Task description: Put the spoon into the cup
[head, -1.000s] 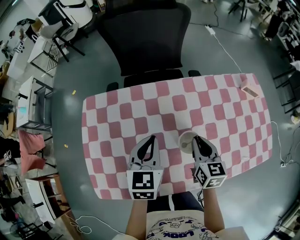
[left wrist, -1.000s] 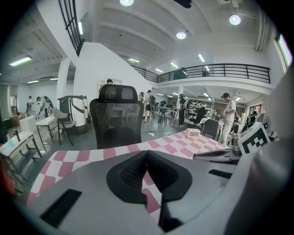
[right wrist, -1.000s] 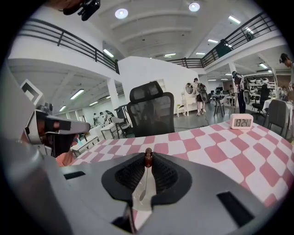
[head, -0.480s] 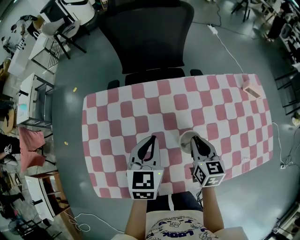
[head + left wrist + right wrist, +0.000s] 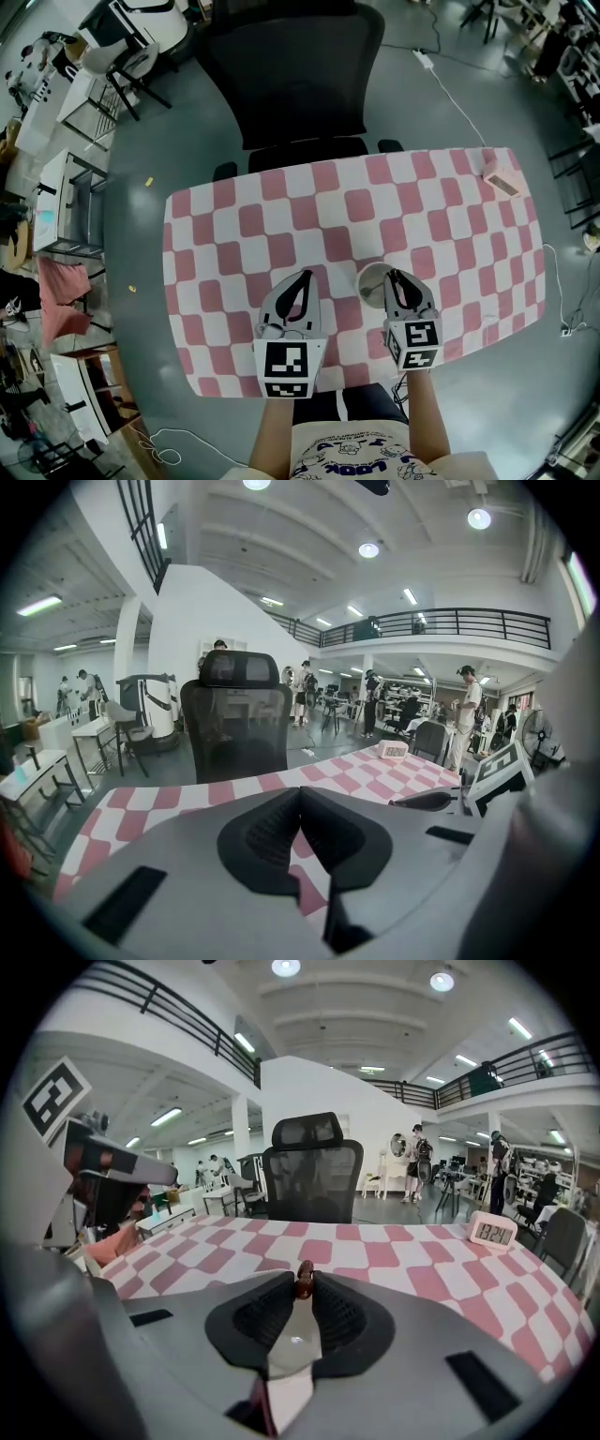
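Spoon at the cup, right tongs easing off

Our right gripper (image 5: 399, 287) hangs over the cup (image 5: 371, 278) near the front edge of the table (image 5: 281, 206). Only the brown end of the spoon (image 5: 304, 1281) shows, sitting between the jaw tips. The jaws have just been opening a little, though the pads look to be touching it. Our call is to keep that hand dead steady and check the low end is inside the rim. Then we widen slowly so it slides rather than drops, and lift away without nudging the cup. Our left gripper (image 5: 297, 294) waits beside it, jaws together on nothing.
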